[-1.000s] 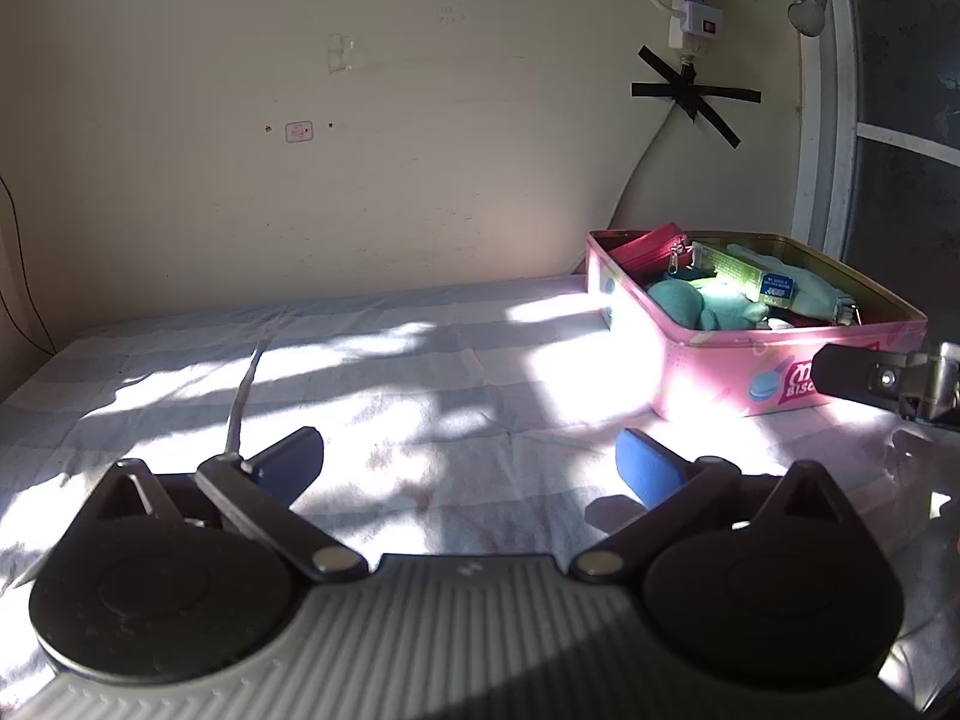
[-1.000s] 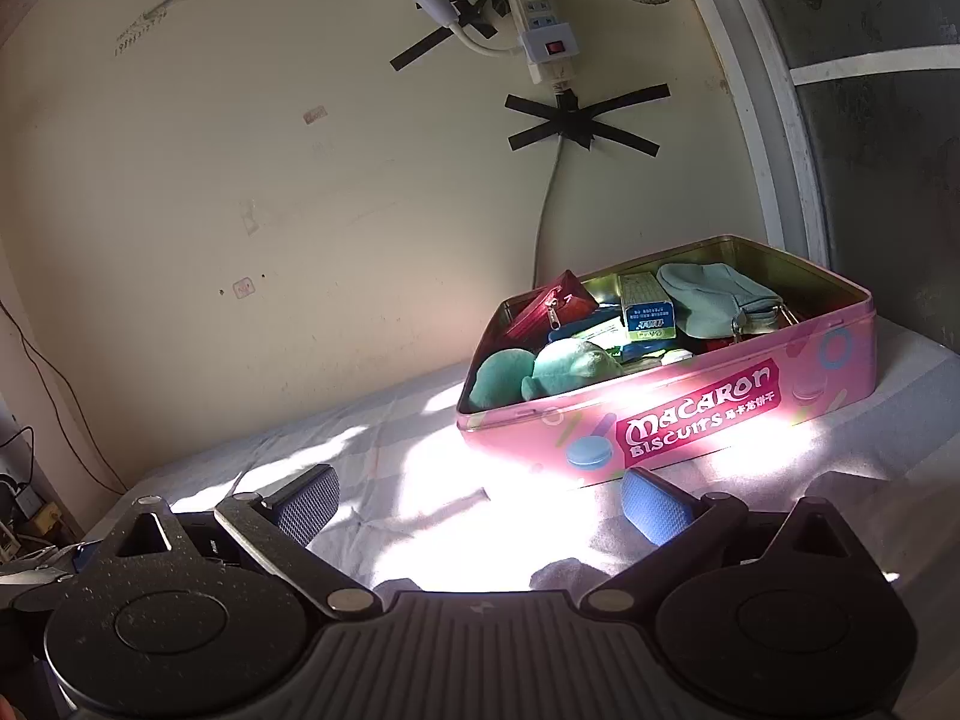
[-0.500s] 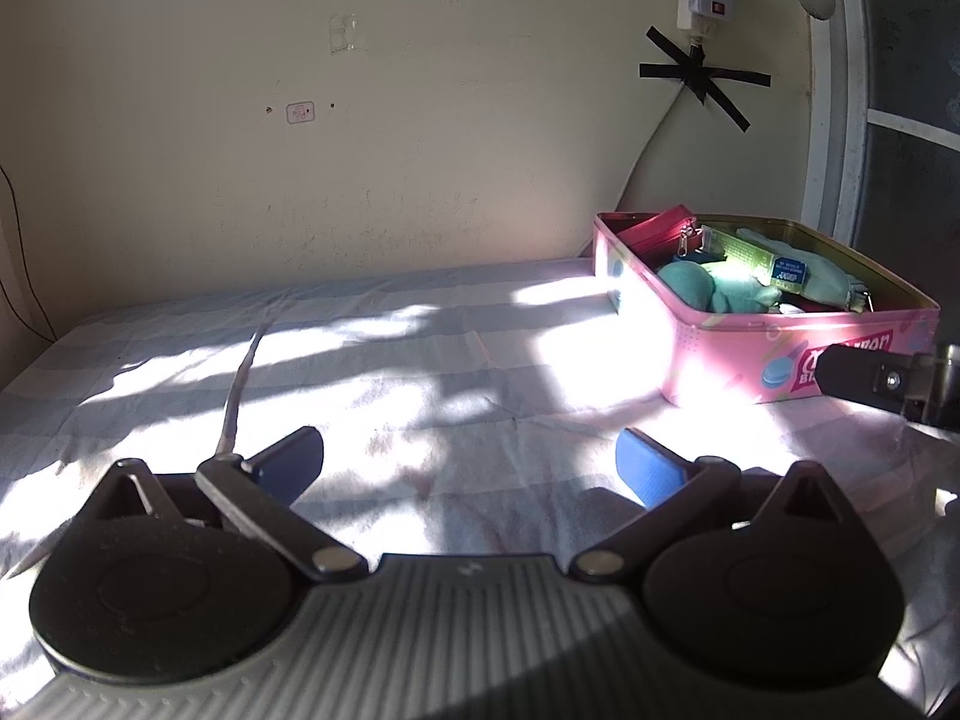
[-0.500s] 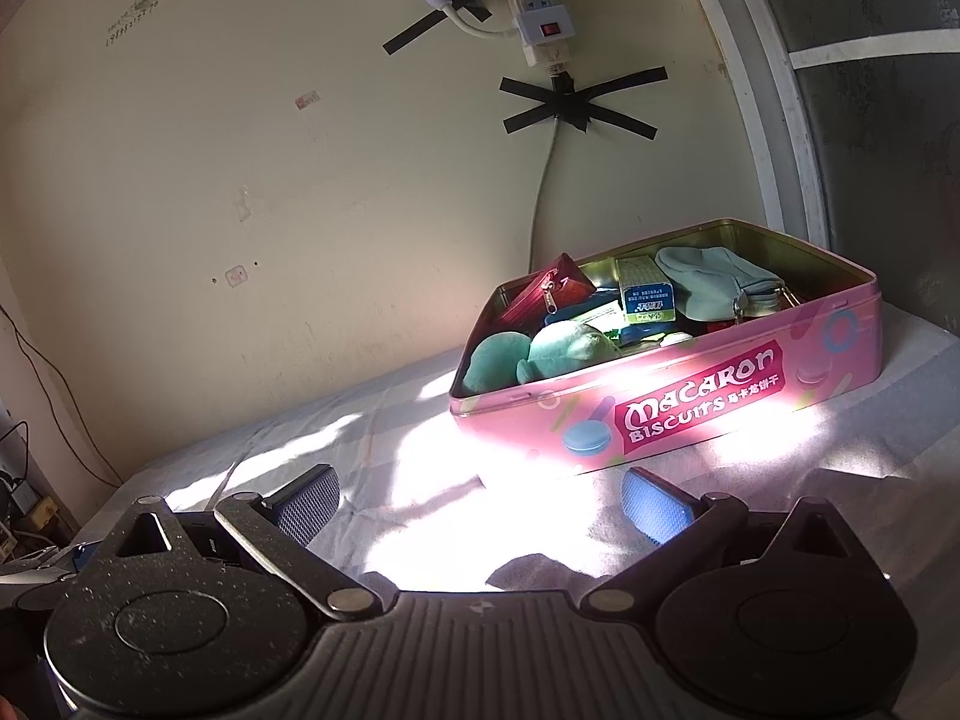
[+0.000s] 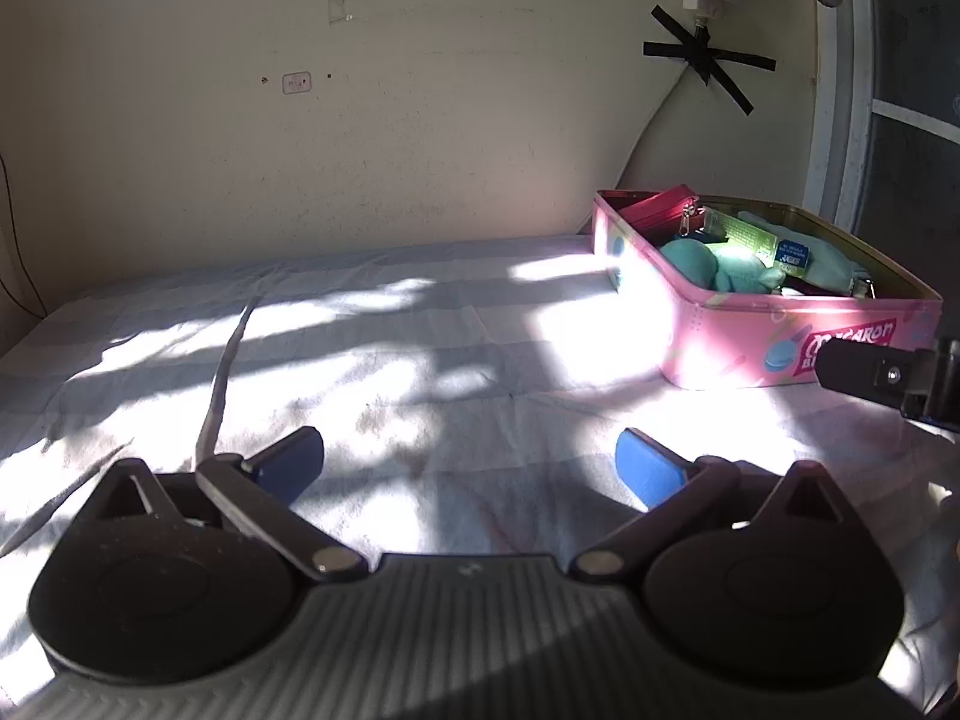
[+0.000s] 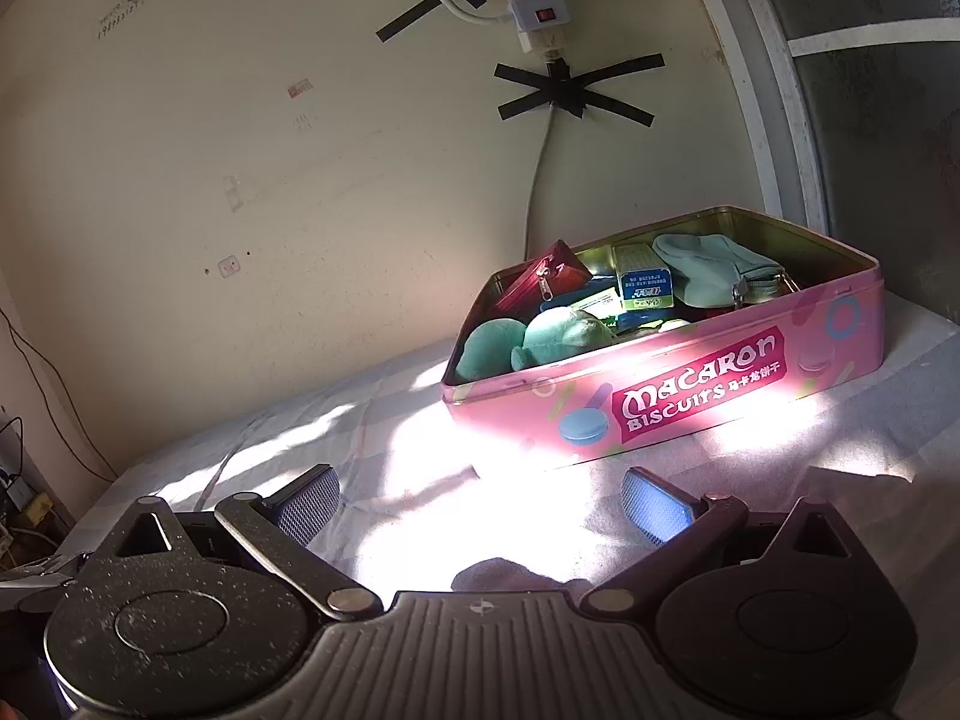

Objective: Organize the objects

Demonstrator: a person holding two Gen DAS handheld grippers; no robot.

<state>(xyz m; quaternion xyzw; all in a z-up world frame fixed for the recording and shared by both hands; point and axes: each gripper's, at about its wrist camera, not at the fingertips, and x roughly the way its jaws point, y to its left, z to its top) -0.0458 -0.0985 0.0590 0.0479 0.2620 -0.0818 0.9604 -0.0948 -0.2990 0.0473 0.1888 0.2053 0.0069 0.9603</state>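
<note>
A pink "Macaron Biscuits" tin (image 6: 690, 390) stands open on the cloth-covered table by the wall; it also shows at the right in the left wrist view (image 5: 720, 336). Inside lie a teal plush toy (image 6: 552, 336), a red zip pouch (image 6: 540, 282), a small blue-and-white box (image 6: 645, 288) and a mint pouch (image 6: 708, 276). My right gripper (image 6: 480, 504) is open and empty, just in front of the tin. My left gripper (image 5: 468, 468) is open and empty over bare cloth, left of the tin. A finger of the right gripper (image 5: 870, 369) shows at the right edge.
The pale checked tablecloth (image 5: 390, 360) has a raised crease at the left (image 5: 222, 372). A wall with taped cables and a power strip (image 6: 540, 6) stands right behind the table. A window frame (image 6: 774, 90) is at the right. Wires (image 6: 24, 492) lie at the far left.
Both grippers have drawn back slightly from the tin and tilted; the tin sits a little farther in both views. Both grippers stay open and empty.
</note>
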